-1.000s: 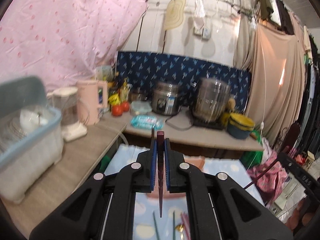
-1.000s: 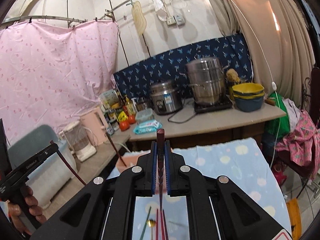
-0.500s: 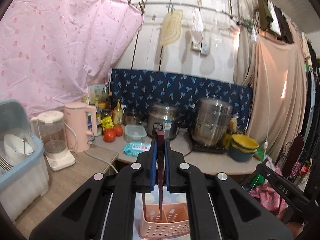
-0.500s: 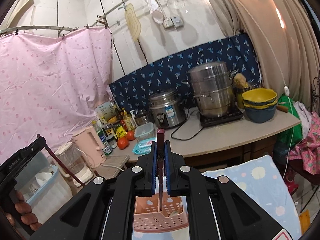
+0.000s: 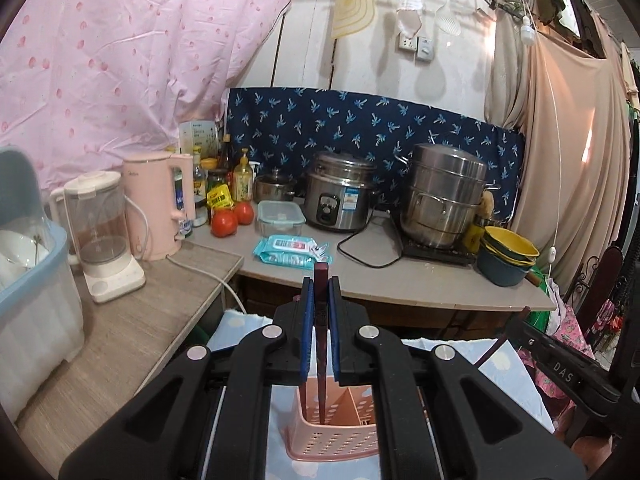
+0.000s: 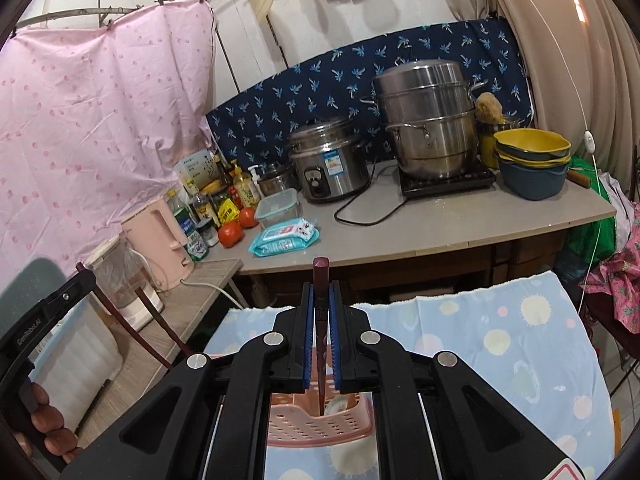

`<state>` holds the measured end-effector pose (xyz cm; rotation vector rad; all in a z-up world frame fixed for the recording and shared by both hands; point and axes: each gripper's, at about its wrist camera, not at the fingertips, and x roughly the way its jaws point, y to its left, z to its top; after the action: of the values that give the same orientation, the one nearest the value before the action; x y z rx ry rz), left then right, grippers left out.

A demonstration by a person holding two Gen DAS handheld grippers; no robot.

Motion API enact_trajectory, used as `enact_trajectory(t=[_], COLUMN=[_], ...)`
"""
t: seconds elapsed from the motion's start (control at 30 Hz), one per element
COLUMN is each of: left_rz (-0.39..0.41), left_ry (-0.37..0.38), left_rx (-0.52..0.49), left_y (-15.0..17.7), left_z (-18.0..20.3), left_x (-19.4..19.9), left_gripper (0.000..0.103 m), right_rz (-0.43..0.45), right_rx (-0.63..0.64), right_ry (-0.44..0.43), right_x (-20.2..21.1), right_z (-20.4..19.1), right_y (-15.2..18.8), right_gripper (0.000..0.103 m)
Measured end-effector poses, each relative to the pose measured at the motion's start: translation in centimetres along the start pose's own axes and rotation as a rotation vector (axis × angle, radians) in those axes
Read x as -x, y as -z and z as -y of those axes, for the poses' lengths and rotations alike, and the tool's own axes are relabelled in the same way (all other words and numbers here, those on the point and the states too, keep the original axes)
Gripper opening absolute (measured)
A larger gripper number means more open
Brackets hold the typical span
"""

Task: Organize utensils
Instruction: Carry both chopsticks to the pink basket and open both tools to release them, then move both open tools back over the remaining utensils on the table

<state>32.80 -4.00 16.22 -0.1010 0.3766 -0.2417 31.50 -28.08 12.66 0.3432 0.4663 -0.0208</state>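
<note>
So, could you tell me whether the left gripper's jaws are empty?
No, the left gripper is shut on a dark red chopstick.

This is a makeshift home kitchen. A grey countertop (image 5: 400, 276) carries a steel rice cooker (image 5: 340, 196), a tiered steel steamer pot (image 5: 444, 200) on a black hotplate, a pink electric kettle (image 5: 156, 204), sauce bottles (image 5: 224, 176) and two red tomatoes (image 5: 232, 218). Pink spotted sheeting (image 5: 120, 60) and a navy leaf-print cloth (image 5: 360, 124) cover the walls.

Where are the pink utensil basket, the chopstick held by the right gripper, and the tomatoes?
pink utensil basket (image 5: 332, 446): left wrist view, perforated front wall.
chopstick (image 6: 321, 280): right wrist view, upper end above the pads.
tomatoes (image 5: 223, 224): left wrist view, front of the nearer tomato.
</note>
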Motion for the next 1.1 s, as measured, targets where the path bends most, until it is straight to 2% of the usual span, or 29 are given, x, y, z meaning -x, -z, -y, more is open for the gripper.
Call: enact_trajectory(t=[0.1, 0.13, 0.17, 0.2, 0.23, 0.27, 0.3, 0.8, 0.97, 1.1], left_rz=[-0.009, -0.009, -0.008, -0.008, -0.012, -0.011, -0.006, -0.019, -0.032, -0.073], left_ry=[-0.012, -0.024, -0.035, -0.047, -0.056, -0.066, -0.074, -0.073, -0.068, -0.063], left_rx=[-0.005, -0.011, -0.014, -0.019, -0.018, -0.013, -0.009, -0.028, -0.035, -0.031], left_y=[0.2, 0.3, 0.4, 0.5, 0.5, 0.6, 0.6, 1.5, 3.1, 5.4], left_z=[-0.1, 0.0, 0.1, 0.1, 0.1, 0.0, -0.1, 0.4, 0.6, 0.4], left_x=[0.0, 0.1, 0.1, 0.2, 0.3, 0.5, 0.7, 3.9, 5.8, 7.5], left_gripper=[0.008, 0.008, 0.01, 0.02, 0.028, 0.042, 0.045, 0.045, 0.045, 0.045], right_rz=[-0.011, -0.009, 0.005, 0.013, 0.023, 0.029, 0.032, 0.048, 0.048, 0.027], right_rx=[0.007, 0.005, 0.0, -0.003, -0.008, -0.012, -0.014, 0.03, 0.081, 0.102], right_ry=[0.013, 0.016, 0.021, 0.026, 0.025, 0.027, 0.024, 0.012, 0.041, 0.046], right_x=[-0.5, -0.5, -0.3, -0.2, 0.1, 0.3, 0.6, 4.7, 7.1, 9.1], right_z=[-0.1, -0.1, 0.0, 0.0, 0.1, 0.1, 0.1, -1.1, -1.8, -1.8], right_y=[0.3, 0.4, 0.5, 0.5, 0.5, 0.4, 0.5, 1.8, 4.0, 6.6], right_gripper=[0.008, 0.01, 0.018, 0.021, 0.031, 0.034, 0.034, 0.034, 0.034, 0.034])
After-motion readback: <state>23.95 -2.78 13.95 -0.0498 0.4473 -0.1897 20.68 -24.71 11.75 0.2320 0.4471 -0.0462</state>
